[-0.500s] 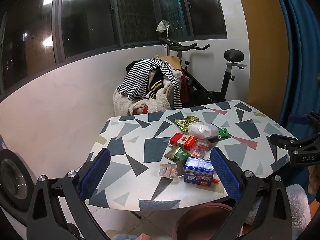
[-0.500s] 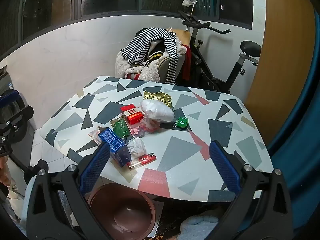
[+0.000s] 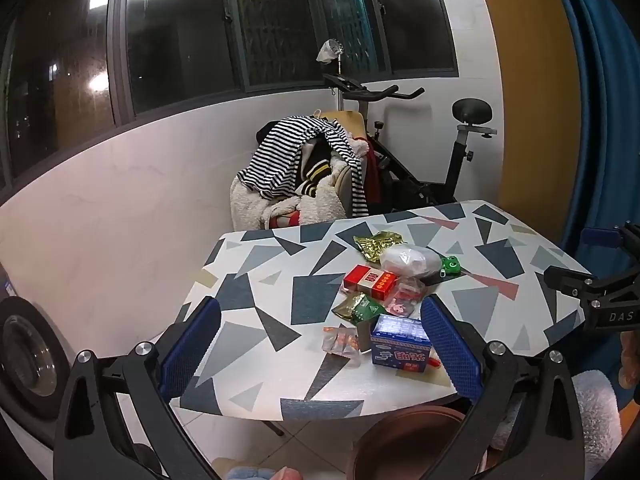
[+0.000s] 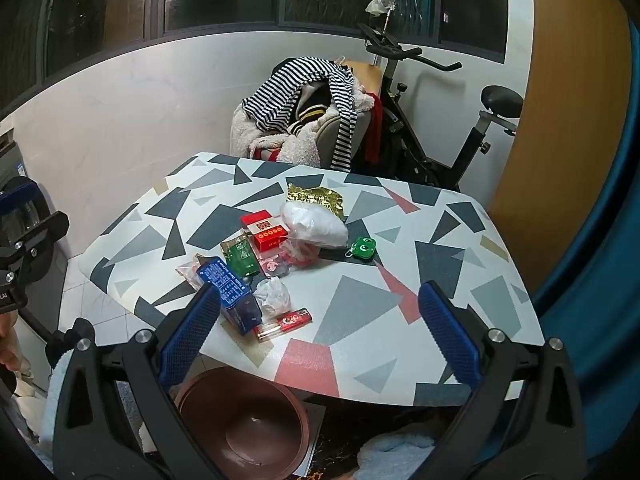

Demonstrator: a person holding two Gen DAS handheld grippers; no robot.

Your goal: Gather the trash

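My left gripper (image 3: 320, 350) and right gripper (image 4: 320, 330), jaws spread and empty, hover short of the table (image 4: 440, 280); "DAS" marks the right gripper's body.

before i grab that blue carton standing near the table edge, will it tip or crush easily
The blue cardboard carton stands upright and taller than its base, so a side push would probably topple it. Its flat printed faces look stiff enough for the open right gripper to pinch, though thin card may dent. It sits close to the table's edge, so it could slide off.
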